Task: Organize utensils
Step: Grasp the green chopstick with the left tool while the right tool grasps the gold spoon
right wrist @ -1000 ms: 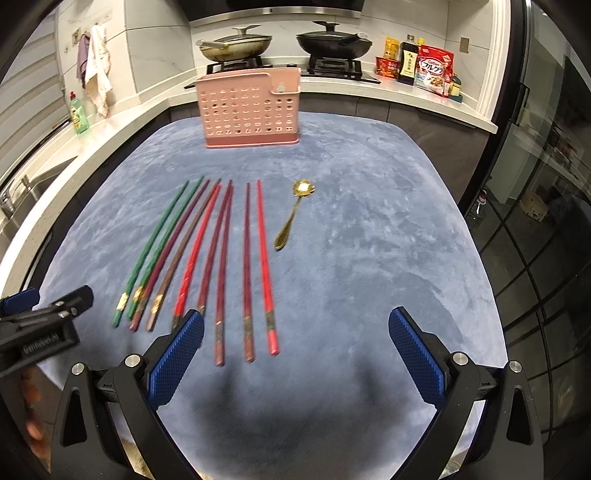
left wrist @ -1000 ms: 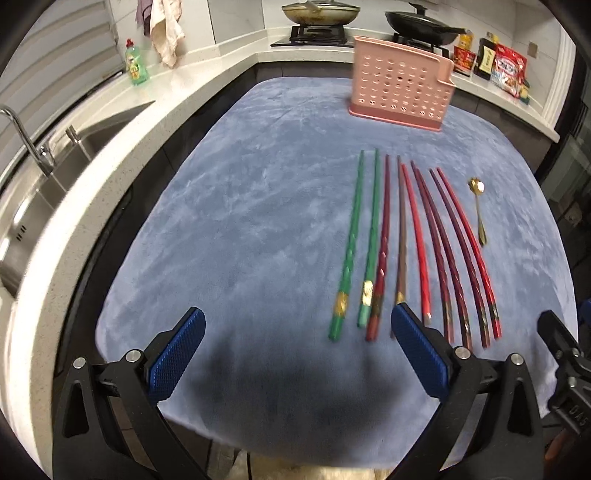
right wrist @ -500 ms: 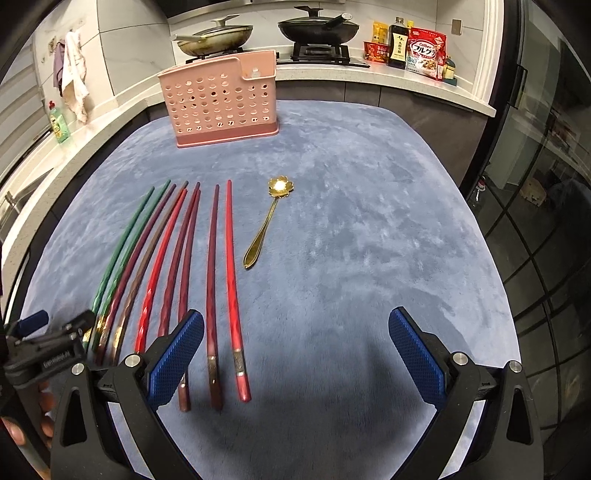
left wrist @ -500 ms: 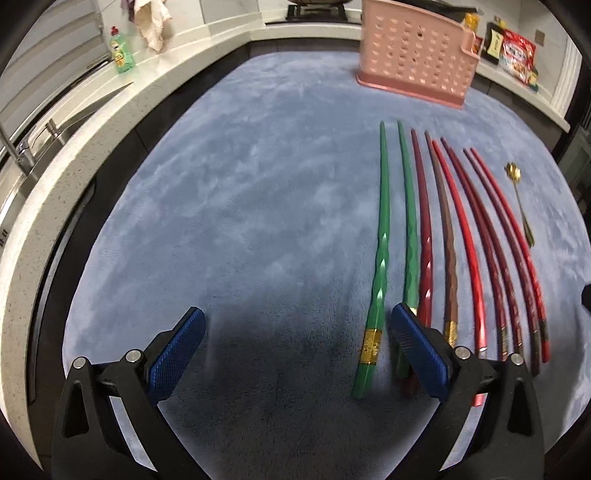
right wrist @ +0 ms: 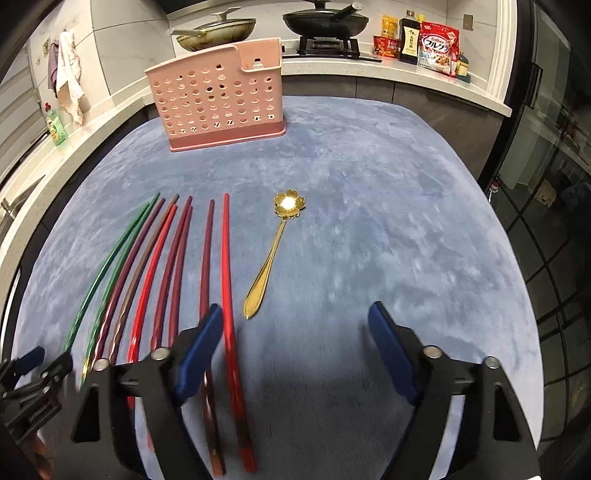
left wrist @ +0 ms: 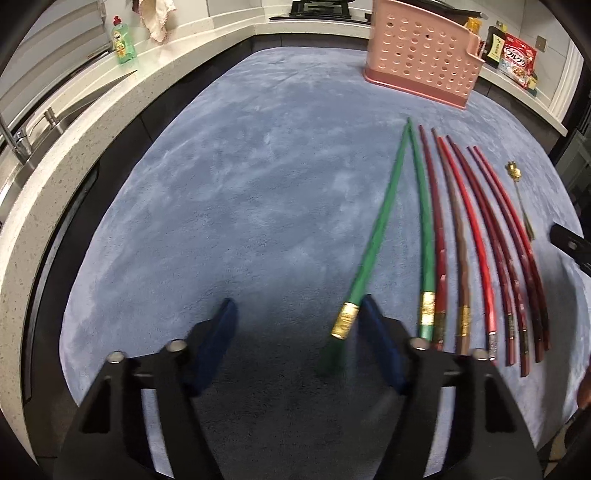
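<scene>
Several chopsticks lie side by side on the blue mat (left wrist: 236,206), green at the left and red at the right. My left gripper (left wrist: 299,332) hovers low over their near ends, jaws closing. The leftmost green chopstick (left wrist: 373,240) lies slanted between them, its gold-banded end against the right pad, the left pad well clear. My right gripper (right wrist: 295,339) is closing too. The rightmost red chopstick (right wrist: 229,295) runs just inside its left pad. A gold flower spoon (right wrist: 273,251) lies right of the chopsticks. The pink perforated holder (right wrist: 218,96) stands at the far edge.
A white counter wraps around the mat, with a sink and tap (left wrist: 18,144) at the left and a green soap bottle (left wrist: 123,40). Pans sit on the stove (right wrist: 325,18) behind the holder. Food packets (right wrist: 439,44) stand at the back right.
Both grippers' jaws have narrowed and both sit lower. The leftmost green chopstick's near end has swung left, away from its pair. My right gripper has shifted left over the red chopsticks.
</scene>
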`<state>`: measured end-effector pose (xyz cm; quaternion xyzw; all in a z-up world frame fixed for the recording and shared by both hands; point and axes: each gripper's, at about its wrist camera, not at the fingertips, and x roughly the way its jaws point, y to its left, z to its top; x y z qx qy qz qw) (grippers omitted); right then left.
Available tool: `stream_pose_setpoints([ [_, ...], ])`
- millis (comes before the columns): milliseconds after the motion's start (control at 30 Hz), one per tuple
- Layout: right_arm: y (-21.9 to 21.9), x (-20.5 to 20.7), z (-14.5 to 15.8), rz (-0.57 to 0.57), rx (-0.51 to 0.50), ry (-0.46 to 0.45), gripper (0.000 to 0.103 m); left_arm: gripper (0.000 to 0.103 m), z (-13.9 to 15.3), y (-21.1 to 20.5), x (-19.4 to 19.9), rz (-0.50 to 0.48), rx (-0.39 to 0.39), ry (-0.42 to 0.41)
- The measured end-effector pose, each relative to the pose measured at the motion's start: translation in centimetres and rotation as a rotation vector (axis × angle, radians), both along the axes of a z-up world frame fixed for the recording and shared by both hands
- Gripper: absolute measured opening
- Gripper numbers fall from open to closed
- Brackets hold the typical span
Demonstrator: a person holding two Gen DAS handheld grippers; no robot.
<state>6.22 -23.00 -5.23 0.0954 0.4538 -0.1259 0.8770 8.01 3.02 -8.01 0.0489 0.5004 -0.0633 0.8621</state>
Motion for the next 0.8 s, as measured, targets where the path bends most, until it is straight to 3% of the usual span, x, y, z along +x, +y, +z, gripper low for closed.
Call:
stream_pose_setpoints([
  [100, -0.3, 1.2, -0.7, -0.007, 0.036, 0.009, 0.058, 0.038, 0.2, -0.6, 0.0, -0.021, -0.017, 0.006],
  [200, -0.4, 2.2, -1.5, -0.012, 0.054, 0.019, 0.046, 0.026, 0.3, -1.0, -0.1, -0.03, -0.039, 0.015],
  [433, 0.1, 3.1, -2.5, -0.012, 0.043, 0.023, 0.042, 0.026, 0.2, -0.9, 0.0, -0.032, -0.05, 0.019],
  [633, -0.7, 2.0, -2.5, -0.005, 0.067, 0.01, 0.015, 0.026, 0.1, -0.9, -0.1, -0.037, -0.045, 0.008],
  [800, -1.4, 0.8, -2.2, -0.007, 0.101, 0.002, 0.011, 0.026, 0.3, -0.8, -0.1, -0.039, -0.049, 0.009],
])
